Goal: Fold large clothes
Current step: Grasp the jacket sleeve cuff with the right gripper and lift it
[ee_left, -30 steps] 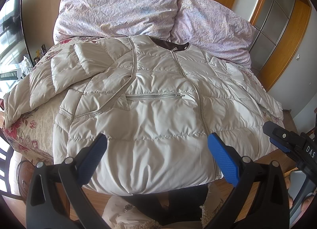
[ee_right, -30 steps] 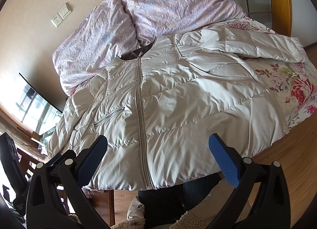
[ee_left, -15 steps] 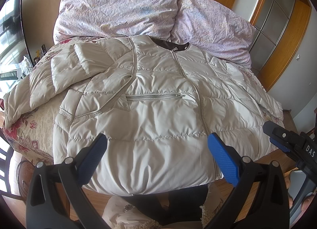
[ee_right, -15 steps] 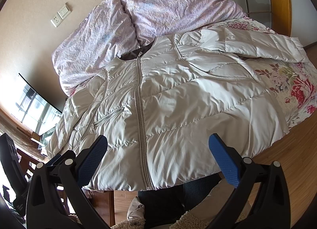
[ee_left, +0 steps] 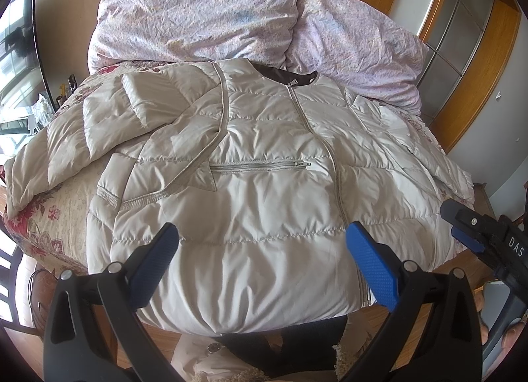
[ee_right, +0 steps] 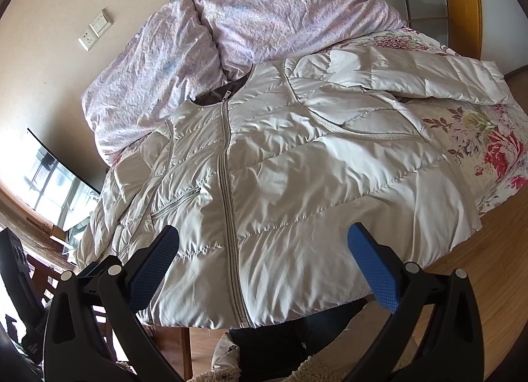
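While the folding has yet to start, the left wrist view shows the puffer jacket (ee_left: 250,190) spread front-up and zipped on the bed (ee_left: 62,217), collar toward the pillows (ee_left: 198,15). Its near hem lies just beyond the left gripper (ee_left: 260,263), whose jaws stand wide apart, holding nothing. From the right wrist view, the right gripper (ee_right: 264,266) hovers equally open before the hem, one sleeve (ee_right: 412,78) flung sideways from the jacket. I judge the next move calls for gripping a sleeve or side edge.
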